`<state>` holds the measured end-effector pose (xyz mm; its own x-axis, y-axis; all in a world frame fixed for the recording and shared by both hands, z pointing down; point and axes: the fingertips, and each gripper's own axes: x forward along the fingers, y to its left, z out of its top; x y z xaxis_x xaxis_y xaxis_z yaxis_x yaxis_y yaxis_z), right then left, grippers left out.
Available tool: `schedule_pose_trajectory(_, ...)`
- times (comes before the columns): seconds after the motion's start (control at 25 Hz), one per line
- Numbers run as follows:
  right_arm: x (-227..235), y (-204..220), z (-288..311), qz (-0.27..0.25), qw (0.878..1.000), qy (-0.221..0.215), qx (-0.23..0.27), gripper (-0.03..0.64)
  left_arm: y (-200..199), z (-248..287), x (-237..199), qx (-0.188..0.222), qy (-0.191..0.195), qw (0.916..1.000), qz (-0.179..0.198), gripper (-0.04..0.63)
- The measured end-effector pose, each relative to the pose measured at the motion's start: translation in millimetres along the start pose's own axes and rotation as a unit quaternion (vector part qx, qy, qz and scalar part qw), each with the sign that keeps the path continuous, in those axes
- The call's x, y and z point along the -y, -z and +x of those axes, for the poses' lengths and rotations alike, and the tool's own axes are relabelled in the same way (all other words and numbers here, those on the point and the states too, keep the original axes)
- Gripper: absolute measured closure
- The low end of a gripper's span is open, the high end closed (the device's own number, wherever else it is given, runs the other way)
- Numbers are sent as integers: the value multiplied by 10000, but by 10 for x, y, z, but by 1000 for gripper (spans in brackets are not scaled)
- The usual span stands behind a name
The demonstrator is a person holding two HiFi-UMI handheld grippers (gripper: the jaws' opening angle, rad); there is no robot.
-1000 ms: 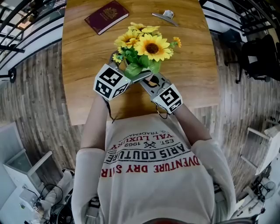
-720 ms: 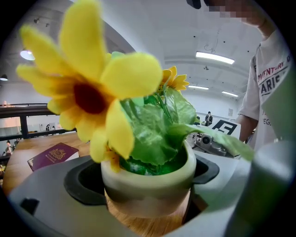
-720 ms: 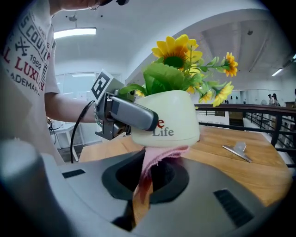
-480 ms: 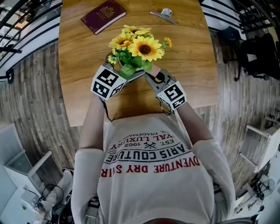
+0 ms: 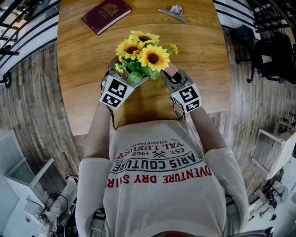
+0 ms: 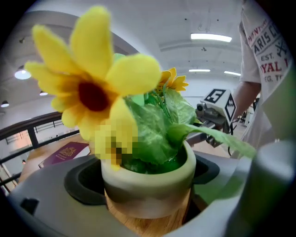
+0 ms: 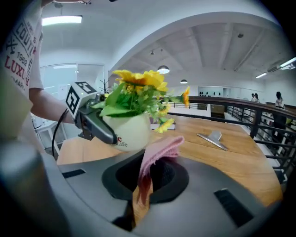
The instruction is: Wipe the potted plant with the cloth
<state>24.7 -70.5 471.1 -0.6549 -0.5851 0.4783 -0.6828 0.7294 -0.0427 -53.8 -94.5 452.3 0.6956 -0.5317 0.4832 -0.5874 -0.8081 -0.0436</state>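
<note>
The potted plant [image 5: 141, 55], yellow sunflowers in a cream pot [image 6: 147, 184], stands near the front of the wooden table [image 5: 203, 55]. My left gripper [image 5: 116, 74] is shut on the pot, one jaw on each side of it. In the head view the flowers hide the pot. My right gripper [image 5: 167, 73] is at the plant's right side, shut on a pink cloth [image 7: 156, 155] that droops between its jaws. In the right gripper view the cloth's top lies just short of the pot [image 7: 128, 130], and the left gripper [image 7: 95, 121] clasps the pot from the left.
A maroon booklet [image 5: 105, 15] lies at the far left of the table and a metal clip-like piece [image 5: 173, 13] at the far right. The table's front edge runs just under my hands. Dark railings [image 5: 27, 28] flank the table.
My right gripper with the cloth has swung out from in front of the plant to its right side. The left gripper keeps its hold on the pot.
</note>
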Motion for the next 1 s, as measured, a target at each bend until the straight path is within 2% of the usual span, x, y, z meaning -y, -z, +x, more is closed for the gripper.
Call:
schedule_pose_trajectory(0.08,141,53,-24,42,9994,313,-113,580,151,47,8,-130,-34,9997,181,60)
schedule_pose_trajectory(0.2,359,141,-103,252,9966,753,-225,580,337,127,54,-175,13,9997,179,60)
schedule_pose_trajectory(0.36,567,207,-183,662,9921,1054,-175,580,544,221,110,-224,124,9996,145,60)
schedule_pose_trajectory(0.48,631,239,-176,641,9902,1233,-153,580,729,278,147,-249,230,9992,192,60)
schedule_pose_trajectory(0.72,615,165,-154,576,9886,1391,17,580,866,249,181,-35,271,9996,-83,60)
schedule_pose_trajectory(0.92,736,141,-101,506,9905,1275,61,580,929,408,188,-126,416,9990,-47,60)
schedule_pose_trajectory(1.0,780,111,-88,415,9910,1267,86,580,945,454,175,-123,419,9989,-145,60)
